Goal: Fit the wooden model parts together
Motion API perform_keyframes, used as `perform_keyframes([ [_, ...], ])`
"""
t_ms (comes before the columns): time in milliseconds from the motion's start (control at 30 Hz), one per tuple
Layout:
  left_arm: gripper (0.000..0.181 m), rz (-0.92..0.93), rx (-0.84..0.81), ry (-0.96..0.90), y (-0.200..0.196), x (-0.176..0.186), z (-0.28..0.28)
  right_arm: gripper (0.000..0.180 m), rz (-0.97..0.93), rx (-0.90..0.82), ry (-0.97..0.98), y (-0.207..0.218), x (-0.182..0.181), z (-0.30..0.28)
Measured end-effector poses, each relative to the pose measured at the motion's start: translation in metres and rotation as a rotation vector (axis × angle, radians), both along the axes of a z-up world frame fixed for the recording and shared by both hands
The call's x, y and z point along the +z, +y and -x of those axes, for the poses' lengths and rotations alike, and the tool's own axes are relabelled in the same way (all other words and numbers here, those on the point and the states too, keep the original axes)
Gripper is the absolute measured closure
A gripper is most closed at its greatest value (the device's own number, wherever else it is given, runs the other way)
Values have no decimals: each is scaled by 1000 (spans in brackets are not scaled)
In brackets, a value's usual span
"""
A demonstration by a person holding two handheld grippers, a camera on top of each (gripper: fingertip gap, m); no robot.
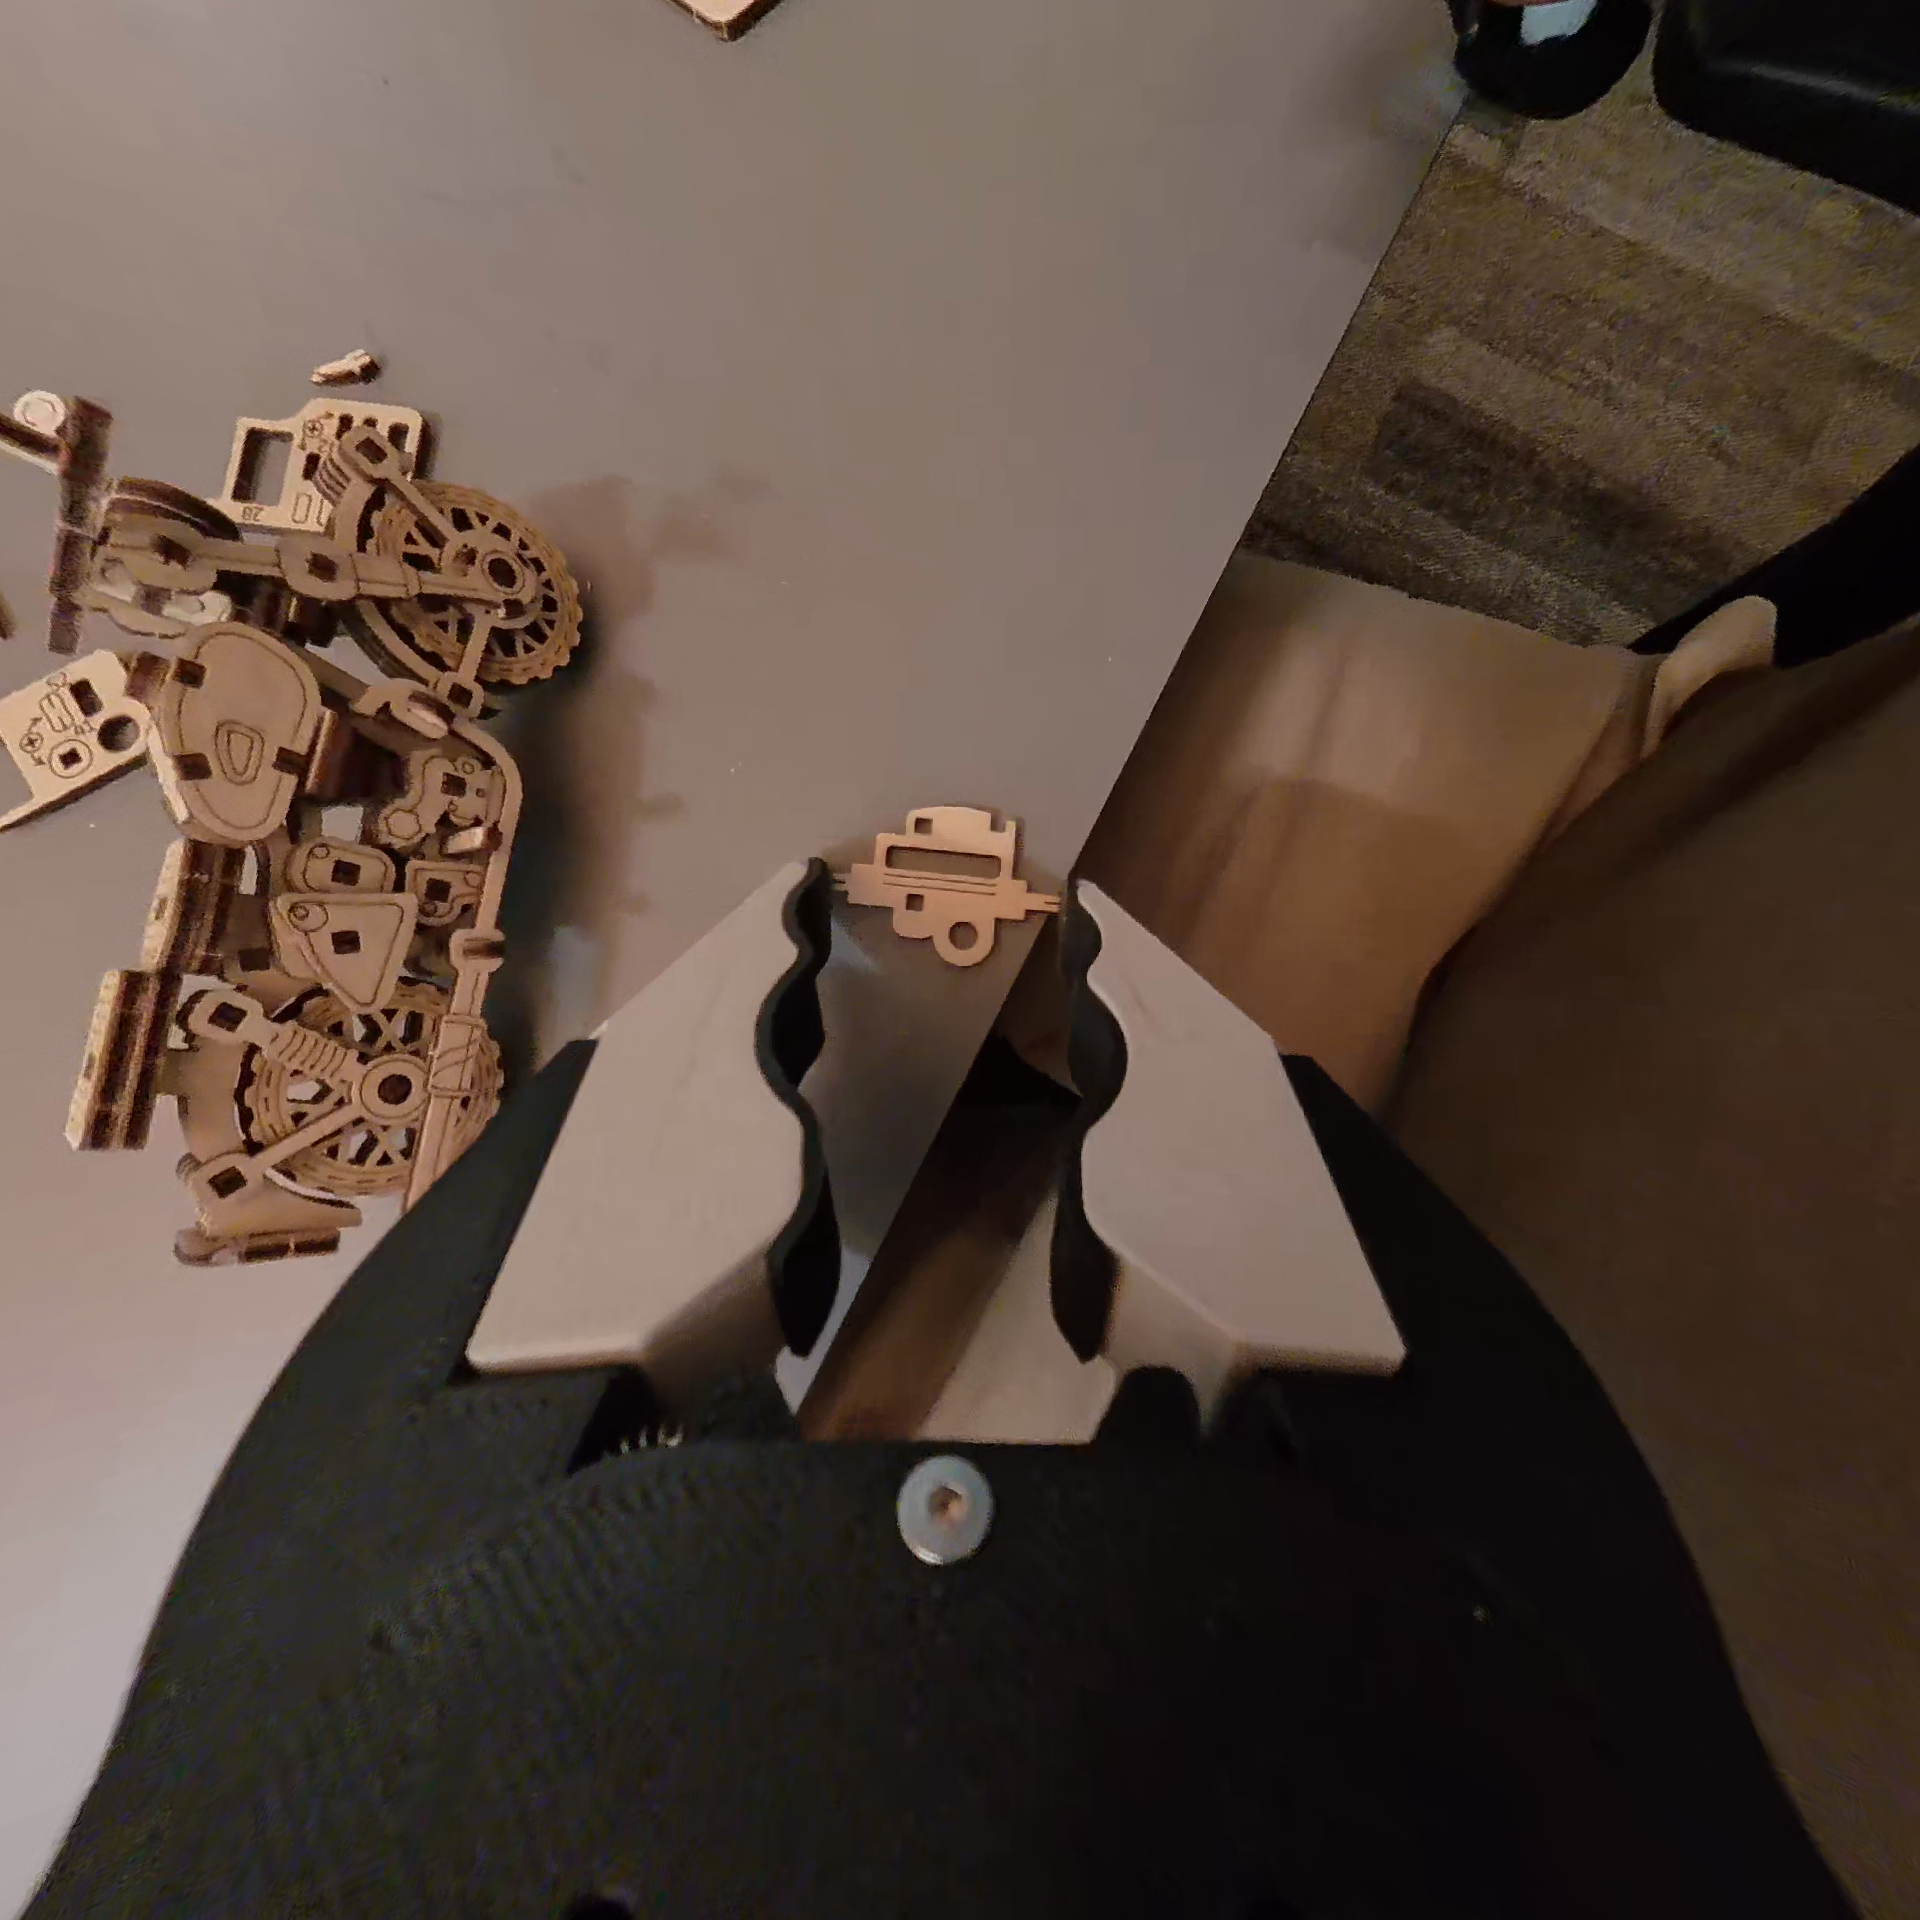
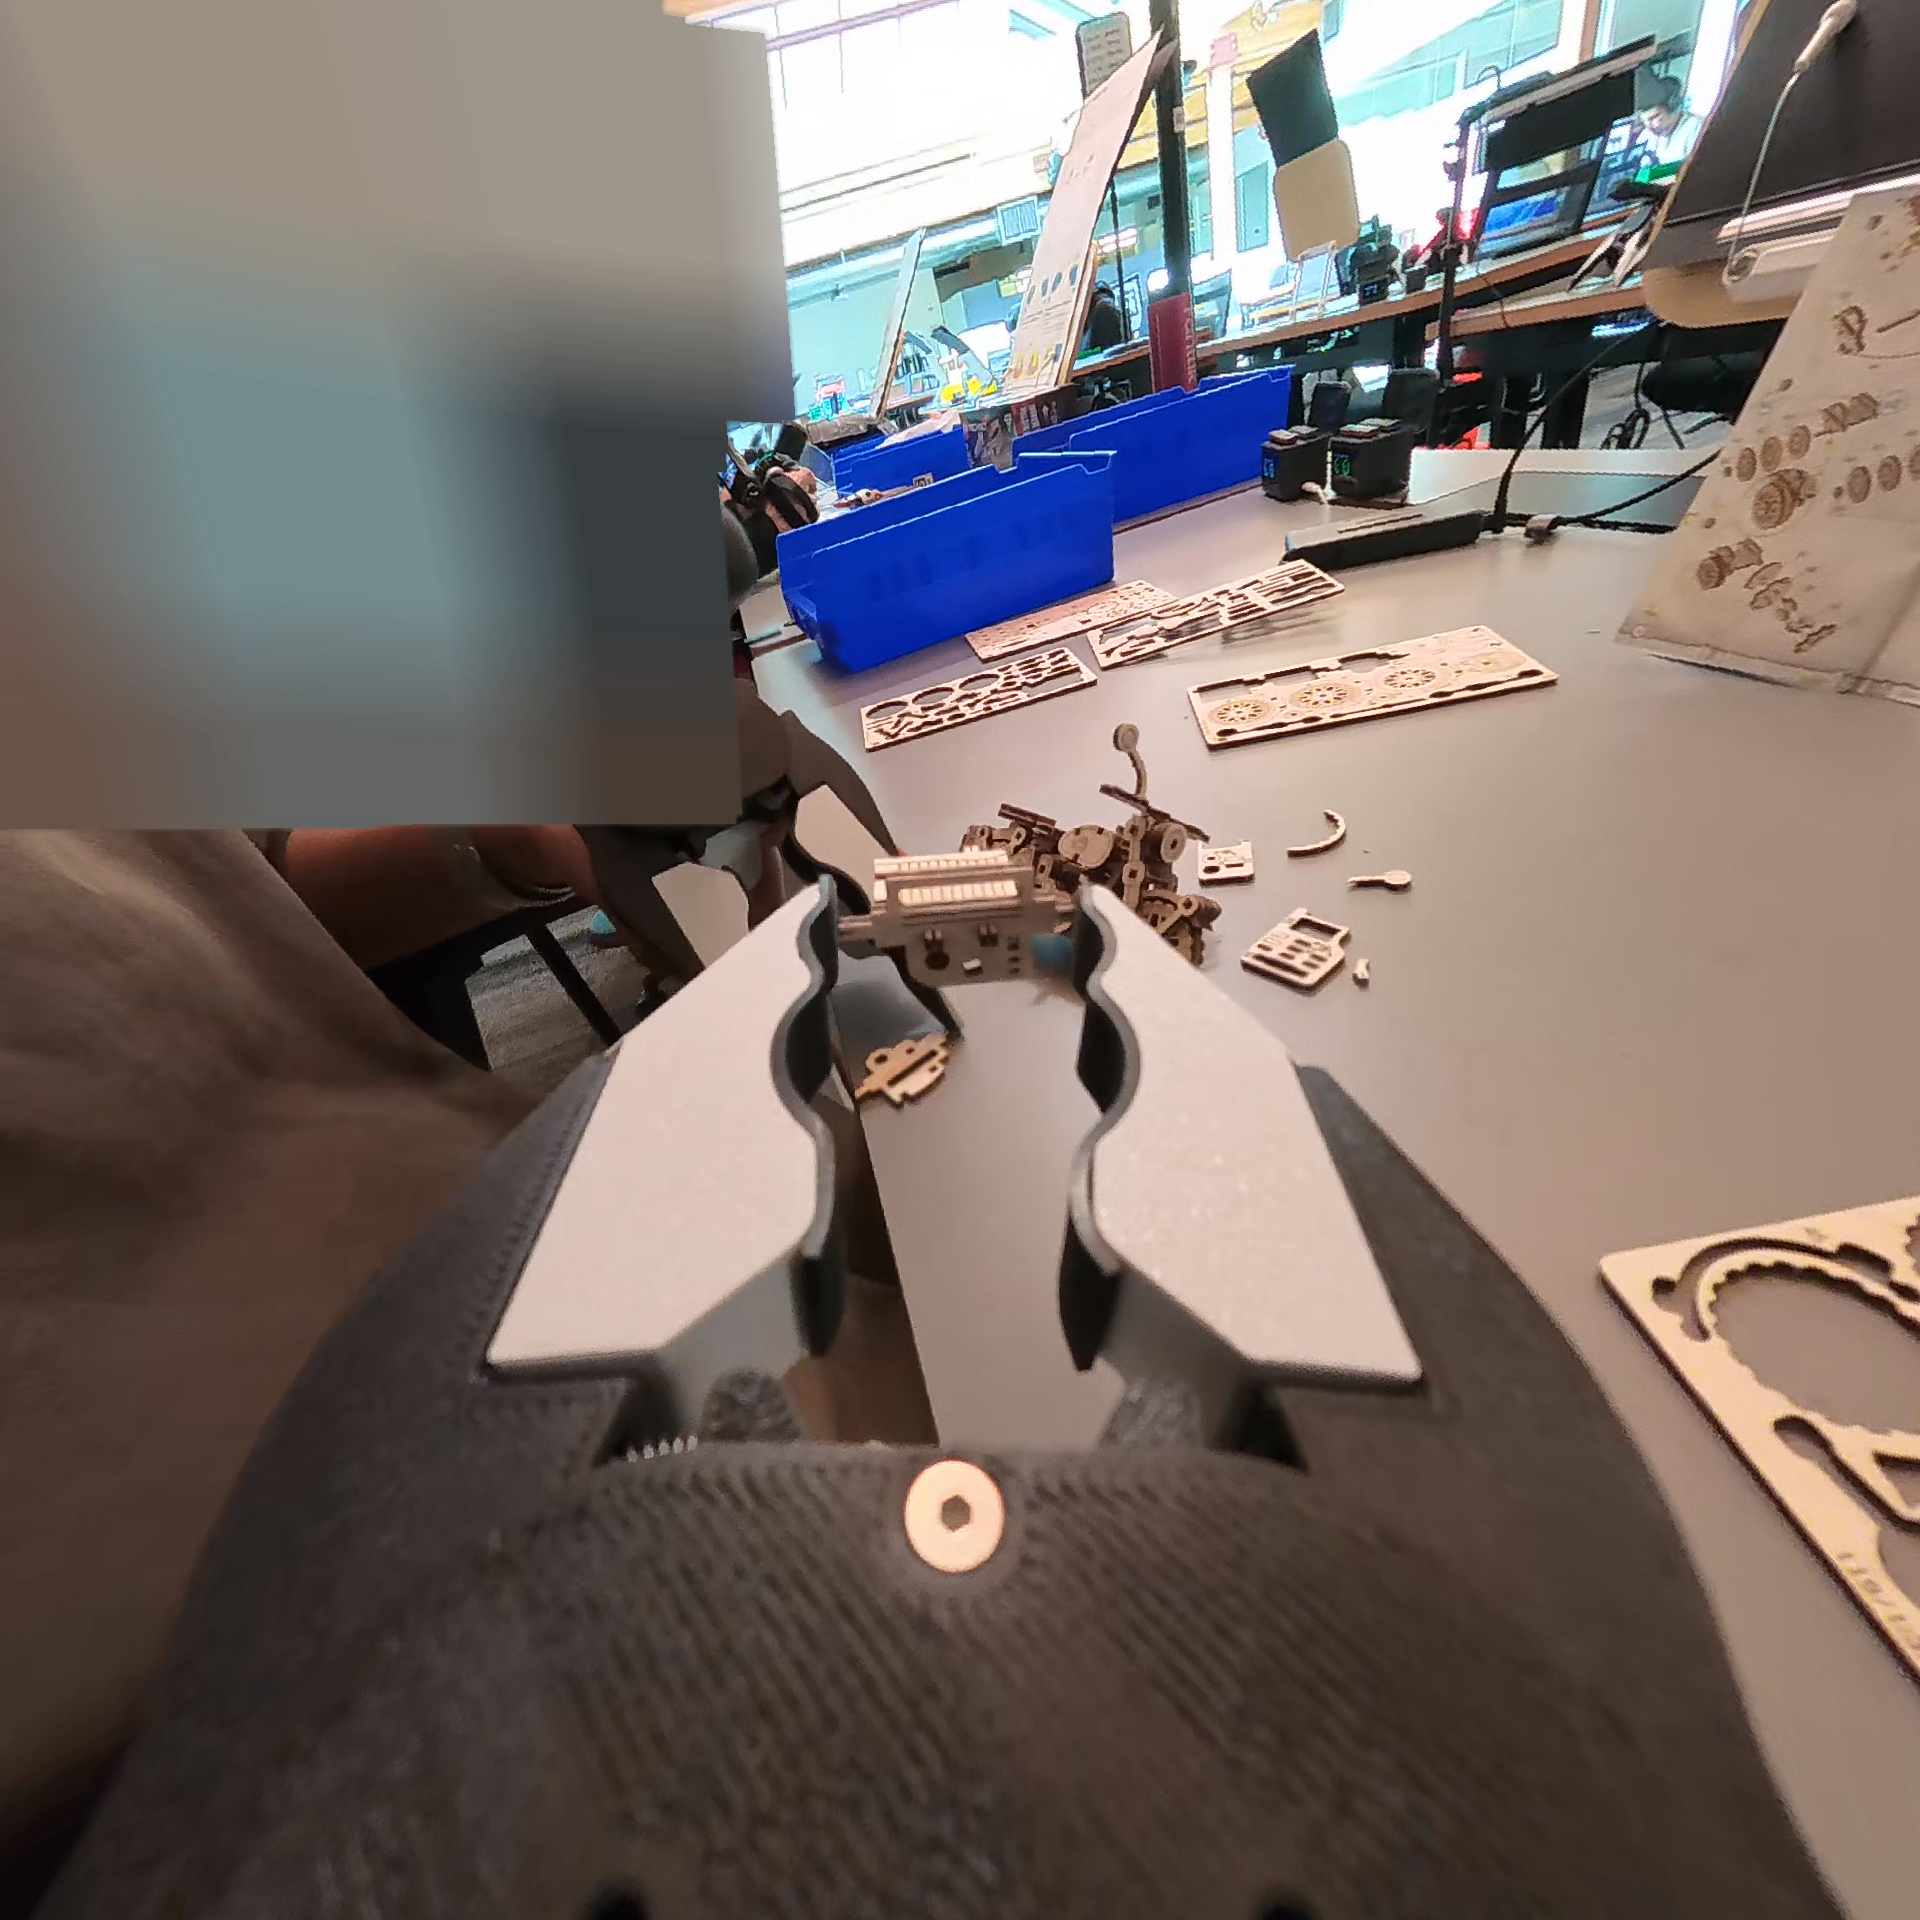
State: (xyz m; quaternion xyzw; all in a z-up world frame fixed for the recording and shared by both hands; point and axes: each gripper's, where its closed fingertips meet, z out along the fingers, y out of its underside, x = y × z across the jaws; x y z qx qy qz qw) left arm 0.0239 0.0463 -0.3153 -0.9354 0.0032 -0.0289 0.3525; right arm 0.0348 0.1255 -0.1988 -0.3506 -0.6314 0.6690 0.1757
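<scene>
My left gripper point(image 1: 945, 894) points straight down at the grey table's point(image 1: 831, 416) edge. It is shut on a small flat wooden part point(image 1: 940, 883) by its two side pins, at table level. That part also shows in the right wrist view point(image 2: 902, 1075), flat on the table. My right gripper point(image 2: 956, 925) is shut on a wooden slotted block point(image 2: 951, 920) and holds it above the table edge. The part-built wooden motorcycle point(image 1: 312, 810) lies on its side left of my left gripper. In the right wrist view the motorcycle point(image 2: 1091, 862) lies beyond the block.
Loose small parts point(image 2: 1294, 951) lie right of the model. Punched wooden sheets point(image 2: 1371, 691) lie farther back and one point(image 2: 1787, 1351) at the near right. Blue bins point(image 2: 945, 561) stand behind. A propped instruction sheet point(image 2: 1818, 468) is at far right. A person's leg point(image 1: 1558, 1039) is beside the table edge. One gripper's finger ends stand about 15 centimeters off the other's. The part-built wooden motorcycle point(image 1: 312, 810) is about 8 centimeters from my left fingertips and 15 centimeters from my right.
</scene>
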Motion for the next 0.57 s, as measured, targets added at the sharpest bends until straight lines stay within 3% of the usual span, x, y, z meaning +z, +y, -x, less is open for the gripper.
perform_keyframes([
  [33, 138, 3, -1, 5, 0, 0, 0, 135, 1, -3, -2, 0, 0, -1],
  [233, 138, -5, -10, 36, 0, 2, 2, 134, -10, -27, -3, 2, -1, -6],
  [333, 138, -141, 22, -30, 7, 21, 7, 134, -15, -43, -5, 2, -1, -9],
  [400, 138, -321, 56, -167, 14, 48, 11, 135, -3, -59, 6, 4, 3, -10],
  [567, 139, -941, 56, -798, 8, 152, 14, 135, 190, -139, 6, 12, 22, -9],
])
